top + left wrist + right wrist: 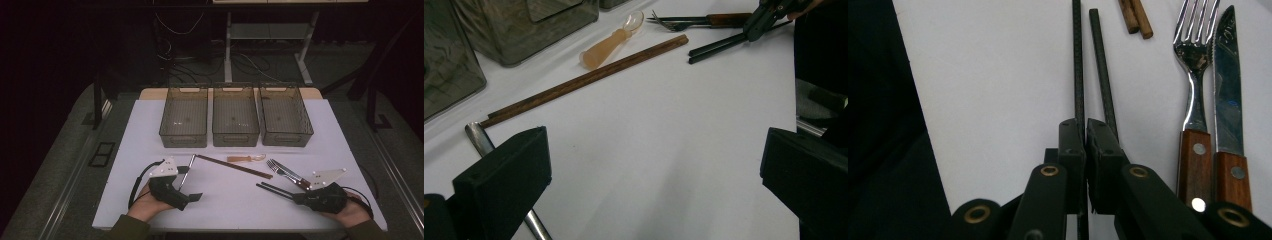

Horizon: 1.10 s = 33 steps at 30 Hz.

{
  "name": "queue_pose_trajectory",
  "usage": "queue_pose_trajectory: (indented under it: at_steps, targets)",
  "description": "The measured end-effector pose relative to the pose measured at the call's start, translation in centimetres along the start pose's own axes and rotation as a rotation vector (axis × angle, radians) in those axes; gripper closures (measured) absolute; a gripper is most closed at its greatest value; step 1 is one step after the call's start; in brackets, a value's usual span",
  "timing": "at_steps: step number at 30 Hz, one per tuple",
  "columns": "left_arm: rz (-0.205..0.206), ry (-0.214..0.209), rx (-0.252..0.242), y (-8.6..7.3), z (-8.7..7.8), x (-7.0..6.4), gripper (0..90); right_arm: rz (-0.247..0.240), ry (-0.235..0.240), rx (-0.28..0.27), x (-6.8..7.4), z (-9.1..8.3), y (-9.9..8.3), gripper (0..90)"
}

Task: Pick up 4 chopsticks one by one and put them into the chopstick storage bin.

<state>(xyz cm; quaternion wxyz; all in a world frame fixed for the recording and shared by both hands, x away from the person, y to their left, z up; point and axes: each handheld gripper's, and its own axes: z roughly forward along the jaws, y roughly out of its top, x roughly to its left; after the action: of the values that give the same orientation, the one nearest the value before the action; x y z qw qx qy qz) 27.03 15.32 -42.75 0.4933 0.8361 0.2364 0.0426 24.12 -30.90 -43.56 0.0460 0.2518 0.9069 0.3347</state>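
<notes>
Cutlery lies on the white table (225, 205). My right gripper (1085, 125) is shut on a black chopstick (1077, 60); its twin (1100, 60) lies right beside it, along the right jaw. In the high view this gripper (300, 198) sits at the front right with the black chopsticks (274, 189) pointing left. Just right of them lie a wood-handled fork (1193, 65) and knife (1228, 85). My left gripper (654, 150) stands open over bare table at the front left (190, 199), beside a silver metal handle (476, 137).
A pair of brown chopsticks (235, 166) and a peach plastic spoon (245, 158) lie mid-table. Behind them stand three smoky translucent bins, left (184, 136), middle (235, 137) and right (287, 137). The person's hands are at the front edge.
</notes>
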Motion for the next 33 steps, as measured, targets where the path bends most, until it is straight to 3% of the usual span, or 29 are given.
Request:
queue_pose_trajectory:
  at_steps: [12,23,28,33]
  targets:
    - [0.014,-0.001,0.008,-0.1,0.1,-0.1,0.0,-0.001,-0.008,-0.048,-0.1,-1.0,0.6,86.1]
    - [0.026,-0.009,0.000,-0.3,0.0,0.0,0.0,0.054,0.000,-0.126,-0.6,-1.6,1.9,86.1]
    - [0.047,0.003,0.024,-0.6,-0.1,0.1,0.0,0.078,-0.004,-0.147,-0.9,-1.6,2.5,86.1]
    - [0.031,0.004,0.024,-0.7,-0.2,0.3,0.0,0.108,-0.014,-0.160,-1.2,-1.4,3.3,86.1]
